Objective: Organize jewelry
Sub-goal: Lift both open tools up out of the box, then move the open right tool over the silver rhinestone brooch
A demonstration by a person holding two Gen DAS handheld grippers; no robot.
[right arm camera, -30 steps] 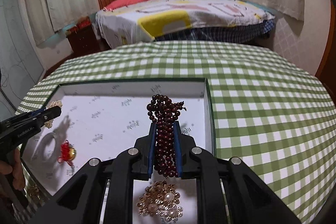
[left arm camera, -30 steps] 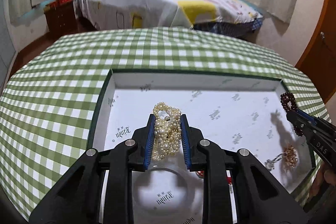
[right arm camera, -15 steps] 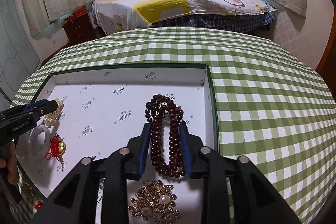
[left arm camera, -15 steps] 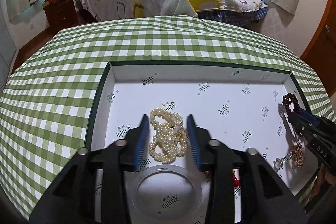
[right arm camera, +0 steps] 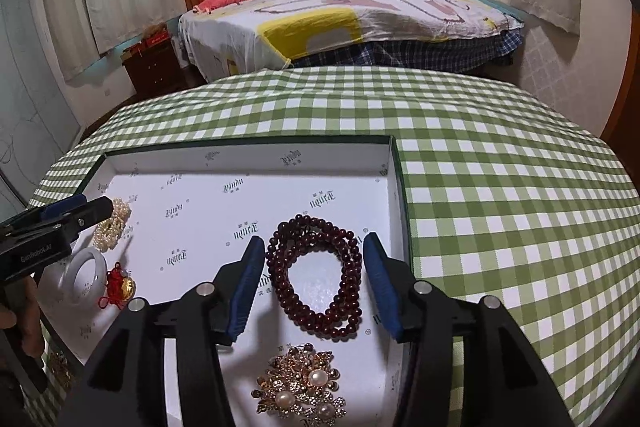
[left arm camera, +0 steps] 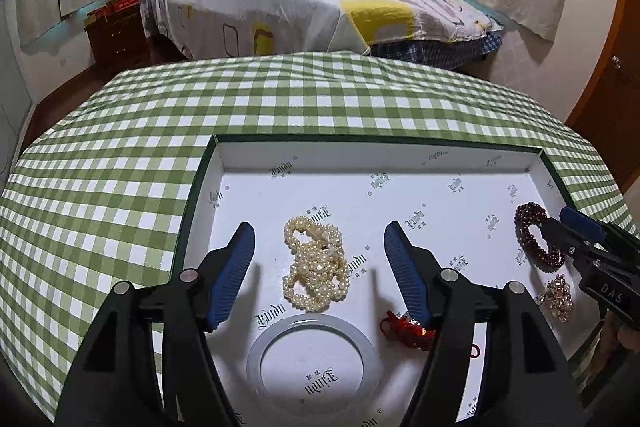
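Observation:
A white tray (left arm camera: 400, 157) with a dark green rim lies on the checked table. A pile of cream pearl strands (left arm camera: 315, 262) lies on its floor between the wide-open jaws of my left gripper (left arm camera: 319, 234), untouched. A dark red bead bracelet (right arm camera: 318, 277) lies between the open jaws of my right gripper (right arm camera: 313, 247), also free. The bracelet also shows in the left wrist view (left arm camera: 534, 235) beside the right gripper (left arm camera: 576, 227). The left gripper (right arm camera: 92, 207) shows in the right wrist view next to the pearls (right arm camera: 114, 225).
In the tray also lie a white bangle (left arm camera: 314, 361), a red-corded gold charm (left arm camera: 406, 325) and a gold brooch with pearls (right arm camera: 300, 389). Green checked cloth (right arm camera: 500, 187) covers the table. A bed (left arm camera: 320, 7) stands behind.
Both grippers opened wide and drew back. The pearls and the red bead bracelet were let go and now lie on the tray floor.

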